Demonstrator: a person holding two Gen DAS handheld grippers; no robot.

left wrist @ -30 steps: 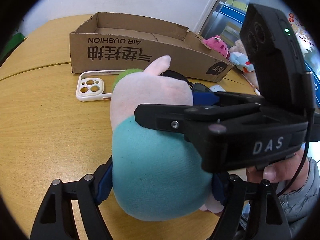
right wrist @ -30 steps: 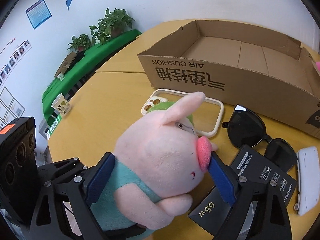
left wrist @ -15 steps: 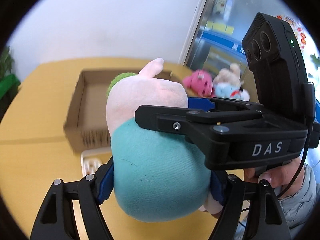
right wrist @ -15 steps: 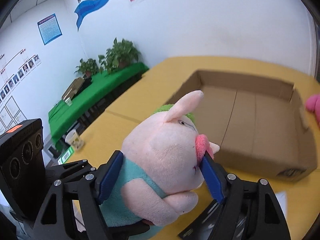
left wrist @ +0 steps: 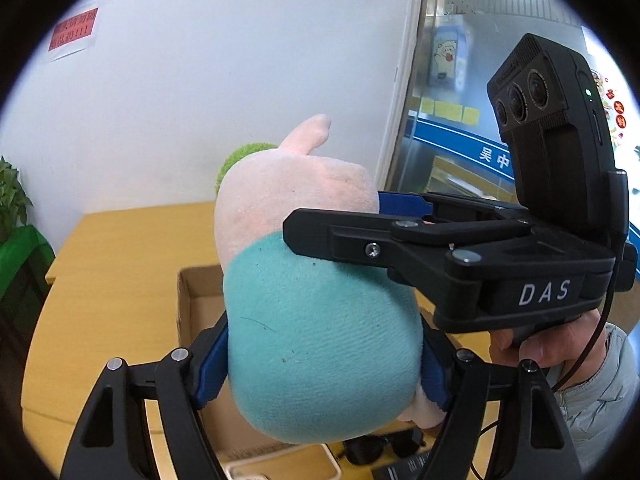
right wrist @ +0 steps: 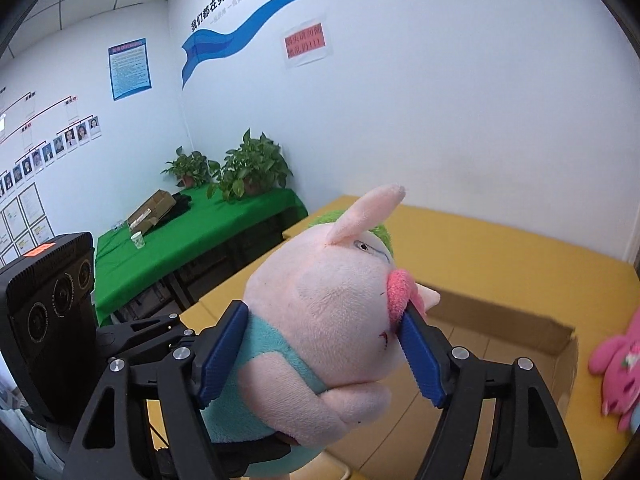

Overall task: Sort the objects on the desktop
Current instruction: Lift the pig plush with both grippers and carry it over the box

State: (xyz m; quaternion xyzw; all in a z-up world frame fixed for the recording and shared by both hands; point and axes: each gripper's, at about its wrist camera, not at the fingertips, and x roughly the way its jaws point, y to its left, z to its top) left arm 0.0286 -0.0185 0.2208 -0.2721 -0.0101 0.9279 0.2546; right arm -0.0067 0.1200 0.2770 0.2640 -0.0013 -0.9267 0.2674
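Note:
A pink plush pig in a teal shirt (left wrist: 320, 340) is held in the air by both grippers. My left gripper (left wrist: 320, 364) is shut on its teal body. My right gripper (right wrist: 320, 348) is shut on its pink head (right wrist: 328, 304); it also shows in the left wrist view (left wrist: 400, 236), crossing over the pig. The open cardboard box (left wrist: 200, 300) lies on the yellow table below and behind the pig, and shows in the right wrist view (right wrist: 500, 328) too.
Black sunglasses (left wrist: 380, 448), a white phone case (left wrist: 280, 468) and a black packet (left wrist: 400, 472) lie on the table below the pig. A pink plush toy (right wrist: 616, 368) lies right of the box. A green-covered table (right wrist: 180, 240) with plants stands at the far left.
Both grippers have lifted the pig up off the table and toward the box. The table items have dropped low in view and the wall fills the background.

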